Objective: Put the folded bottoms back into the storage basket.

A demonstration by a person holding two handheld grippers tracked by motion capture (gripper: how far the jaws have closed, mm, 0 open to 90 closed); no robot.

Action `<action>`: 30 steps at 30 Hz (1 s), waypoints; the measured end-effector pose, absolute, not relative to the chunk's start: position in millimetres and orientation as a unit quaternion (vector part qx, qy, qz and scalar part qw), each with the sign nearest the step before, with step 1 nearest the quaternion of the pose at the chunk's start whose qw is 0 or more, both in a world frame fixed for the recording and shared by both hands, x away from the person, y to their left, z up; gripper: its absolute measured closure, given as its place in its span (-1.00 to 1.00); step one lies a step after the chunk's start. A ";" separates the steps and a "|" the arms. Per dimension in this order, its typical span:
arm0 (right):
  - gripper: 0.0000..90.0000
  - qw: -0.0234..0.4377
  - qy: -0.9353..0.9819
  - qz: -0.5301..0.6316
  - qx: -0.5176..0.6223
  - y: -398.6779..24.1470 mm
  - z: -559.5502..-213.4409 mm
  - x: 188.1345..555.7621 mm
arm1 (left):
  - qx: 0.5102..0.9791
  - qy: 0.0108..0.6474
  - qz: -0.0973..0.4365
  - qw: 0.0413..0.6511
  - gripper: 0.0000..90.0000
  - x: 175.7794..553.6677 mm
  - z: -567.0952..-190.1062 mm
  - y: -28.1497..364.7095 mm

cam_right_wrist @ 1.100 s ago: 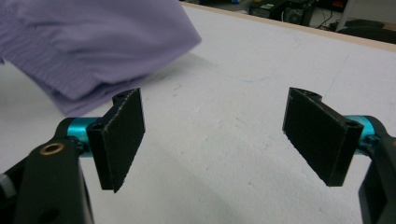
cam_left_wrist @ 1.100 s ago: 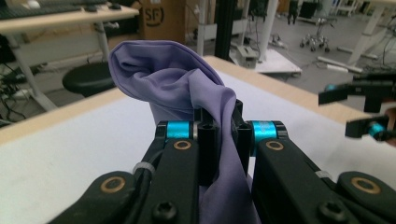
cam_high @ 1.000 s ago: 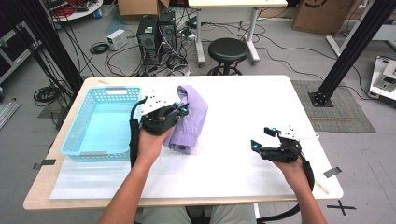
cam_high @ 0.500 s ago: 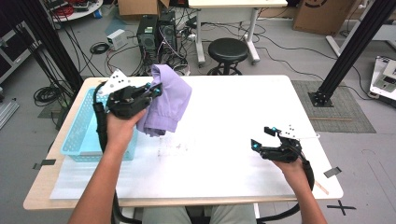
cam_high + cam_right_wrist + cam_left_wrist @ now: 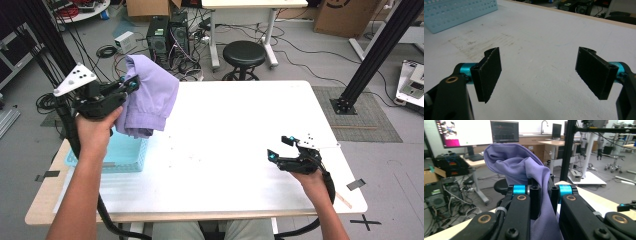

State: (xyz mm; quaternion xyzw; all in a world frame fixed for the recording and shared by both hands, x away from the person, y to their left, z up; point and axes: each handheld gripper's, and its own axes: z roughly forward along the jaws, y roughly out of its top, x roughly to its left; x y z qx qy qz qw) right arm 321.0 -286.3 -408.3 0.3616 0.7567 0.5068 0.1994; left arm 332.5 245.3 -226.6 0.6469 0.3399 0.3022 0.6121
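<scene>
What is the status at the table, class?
Left gripper shut on purple cloth, held above blue basket. Right gripper open, empty. Nothing in the way.

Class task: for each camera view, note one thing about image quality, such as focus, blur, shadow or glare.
High view: even light, slightly soft. Left gripper view: purple cloth sharp, screens behind glaring white. Right gripper view: black pads fairly sharp, blue basket and far table edge soft.

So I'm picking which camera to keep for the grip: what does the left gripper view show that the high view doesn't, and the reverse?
Left gripper view: the black pads pinch a fold of the purple cloth tightly between them.
High view: the cloth hangs lifted above the blue basket, and the right gripper sits open over the white table.
Both: the left gripper shut on the cloth.
</scene>
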 end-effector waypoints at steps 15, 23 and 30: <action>-0.53 0.201 0.759 0.505 0.359 -284.9 -408.9 321.2 | 0.617 0.387 0.311 0.611 0.89 323.7 -237.8 297.9; -0.53 0.200 0.762 0.502 0.358 -282.3 -410.0 320.9 | 0.569 0.523 0.331 0.542 0.54 343.0 -301.3 341.8; -0.53 0.204 0.764 0.500 0.353 -280.5 -409.1 320.4 | 0.542 0.567 0.379 0.491 0.04 333.7 -325.1 364.6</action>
